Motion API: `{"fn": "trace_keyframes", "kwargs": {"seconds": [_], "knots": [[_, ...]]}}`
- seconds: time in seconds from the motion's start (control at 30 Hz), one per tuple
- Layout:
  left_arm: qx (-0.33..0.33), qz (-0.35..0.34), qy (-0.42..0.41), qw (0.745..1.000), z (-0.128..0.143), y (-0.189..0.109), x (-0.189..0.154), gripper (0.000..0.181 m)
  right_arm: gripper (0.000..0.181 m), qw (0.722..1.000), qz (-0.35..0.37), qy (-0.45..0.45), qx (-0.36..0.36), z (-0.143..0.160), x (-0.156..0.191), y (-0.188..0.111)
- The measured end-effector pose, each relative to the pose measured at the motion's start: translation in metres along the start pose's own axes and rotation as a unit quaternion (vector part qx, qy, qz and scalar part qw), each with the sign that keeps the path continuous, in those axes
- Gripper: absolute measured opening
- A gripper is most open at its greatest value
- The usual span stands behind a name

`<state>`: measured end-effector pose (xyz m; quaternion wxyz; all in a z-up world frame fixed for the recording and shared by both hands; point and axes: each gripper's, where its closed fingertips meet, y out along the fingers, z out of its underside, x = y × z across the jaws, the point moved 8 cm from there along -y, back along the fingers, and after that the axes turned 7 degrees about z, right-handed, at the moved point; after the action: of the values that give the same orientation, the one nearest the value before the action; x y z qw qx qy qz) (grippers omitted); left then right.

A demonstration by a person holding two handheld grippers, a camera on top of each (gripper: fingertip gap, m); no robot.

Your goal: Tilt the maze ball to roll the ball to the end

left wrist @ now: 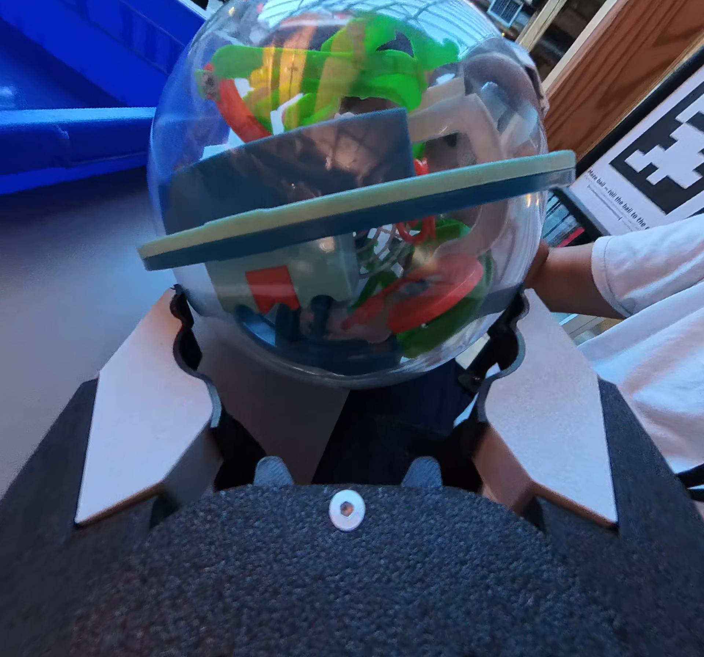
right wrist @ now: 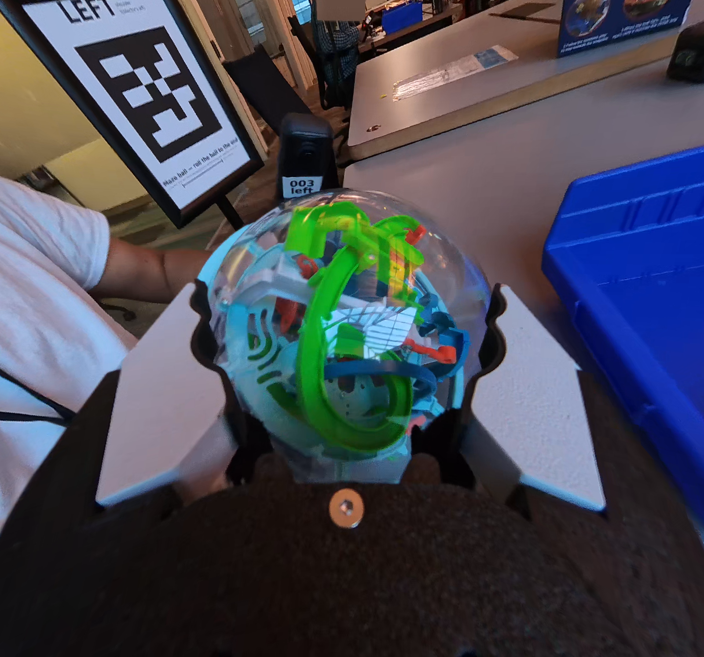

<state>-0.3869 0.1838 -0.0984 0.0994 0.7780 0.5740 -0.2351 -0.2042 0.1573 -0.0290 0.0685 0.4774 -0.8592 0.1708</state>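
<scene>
The maze ball (left wrist: 344, 181) is a clear sphere with green, red and blue tracks inside and a blue-and-cream band tilted across its middle. My left gripper (left wrist: 348, 297) is shut on its lower part, one finger (left wrist: 183, 333) on each side. In the right wrist view the maze ball (right wrist: 348, 333) sits deep between the fingers (right wrist: 205, 333) of my right gripper (right wrist: 347, 288), which is shut on it. The left gripper's black body (right wrist: 306, 151) shows behind the sphere. I cannot make out the small ball inside.
A blue bin (left wrist: 76, 105) stands left of the sphere, and shows at the right in the right wrist view (right wrist: 628, 295). Framed marker signs (left wrist: 647, 166) (right wrist: 133, 97) stand close by. A person's arm in a white sleeve (left wrist: 628, 295) (right wrist: 45, 276) is beside the sphere. The grey table (right wrist: 476, 181) lies below.
</scene>
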Motion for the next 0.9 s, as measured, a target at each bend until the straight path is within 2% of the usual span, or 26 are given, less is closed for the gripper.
{"fn": "trace_keyframes", "kwargs": {"seconds": [0.07, 0.17, 0.27, 0.37, 0.4, 0.47, 0.63, 0.9], "knots": [[-0.003, 0.002, -0.011, 1.000, 0.001, -0.001, 0.002, 0.156, 0.146, 0.999, 0.017, -0.028, -0.002, -0.002, 0.003, -0.008], [-0.002, -0.002, -0.014, 1.000, 0.000, -0.001, 0.002, 0.156, 0.145, 0.996, 0.051, -0.068, -0.002, 0.000, 0.008, -0.032], [-0.015, 0.001, -0.048, 0.999, 0.001, -0.002, 0.005, 0.156, 0.148, 0.985, 0.108, -0.116, 0.061, 0.028, 0.011, -0.045], [-0.028, 0.013, -0.083, 0.996, 0.004, -0.004, 0.009, 0.154, 0.156, 0.984, 0.110, -0.113, 0.087, 0.063, 0.015, -0.032], [-0.028, 0.014, -0.086, 0.996, 0.005, -0.004, 0.009, 0.154, 0.152, 0.981, 0.122, -0.117, 0.094, 0.071, 0.012, -0.025], [-0.024, 0.019, -0.090, 0.995, 0.007, -0.001, 0.007, 0.154, 0.157, 0.981, 0.119, -0.117, 0.095, 0.081, 0.007, -0.009], [-0.030, 0.014, -0.099, 0.995, 0.008, -0.001, 0.004, 0.154, 0.158, 0.986, 0.105, -0.112, 0.069, 0.080, 0.003, 0.003], [-0.047, 0.048, -0.115, 0.991, 0.008, 0.004, -0.006, 0.152, 0.156, 0.990, 0.085, -0.114, 0.008, 0.067, 0.011, -0.008]]}}
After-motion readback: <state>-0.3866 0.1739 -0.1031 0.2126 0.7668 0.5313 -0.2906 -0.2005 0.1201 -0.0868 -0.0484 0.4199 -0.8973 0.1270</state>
